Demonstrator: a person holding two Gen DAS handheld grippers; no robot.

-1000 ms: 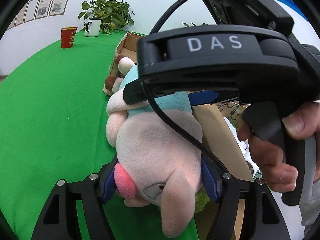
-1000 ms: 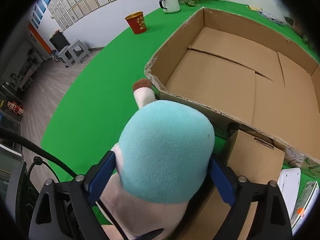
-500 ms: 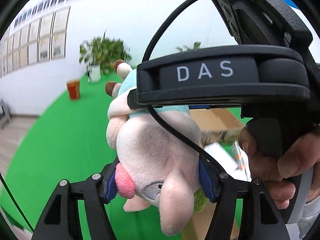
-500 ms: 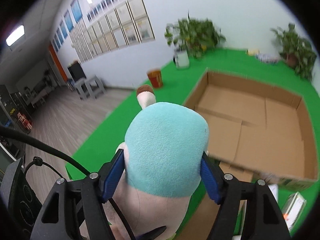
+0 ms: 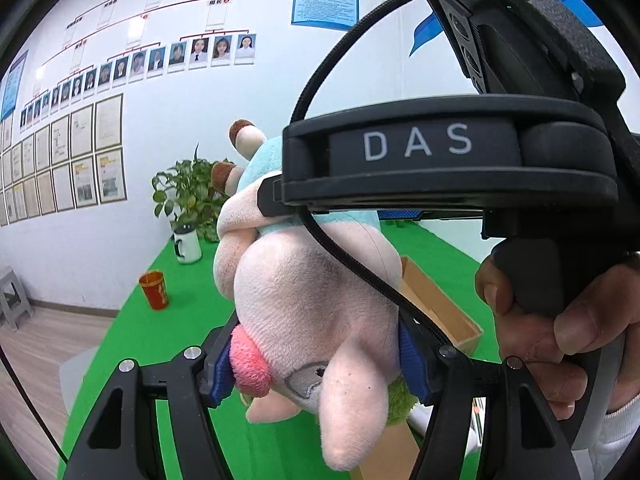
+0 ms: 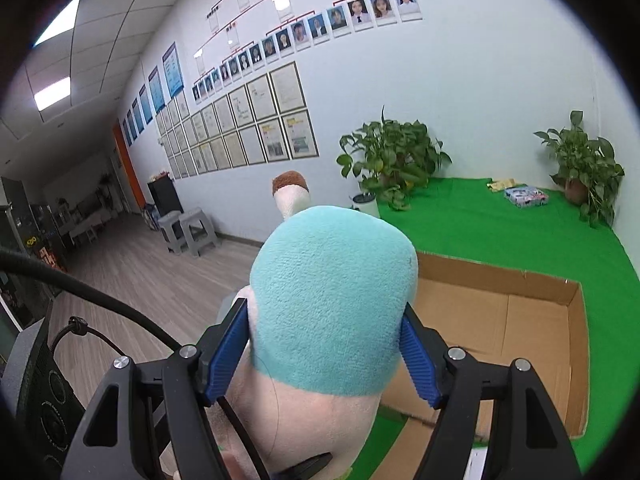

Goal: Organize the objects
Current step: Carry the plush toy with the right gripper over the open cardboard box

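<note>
A plush toy (image 5: 312, 300) with a pale pink head, pink snout and turquoise body hangs in the air between both grippers. My left gripper (image 5: 316, 364) is shut on its head, blue pads pressing both sides. My right gripper (image 6: 324, 356) is shut on the turquoise body (image 6: 332, 300), and in the left wrist view it crosses above the toy as a black block marked DAS, held by a hand (image 5: 560, 344). An open, empty cardboard box (image 6: 520, 320) lies on the green table (image 6: 500, 224) below and to the right.
A red cup (image 5: 154, 290) and a white mug with a plant (image 5: 187, 244) stand at the table's far left end. A second potted plant (image 6: 580, 172) and a small printed box (image 6: 526, 196) sit at the back right. Grey stools (image 6: 188, 232) stand on the floor.
Both grippers have risen together with the plush toy and tilted up, so the wall fills more of each view and the box lies lower. The right pads have pressed further into the turquoise body.
</note>
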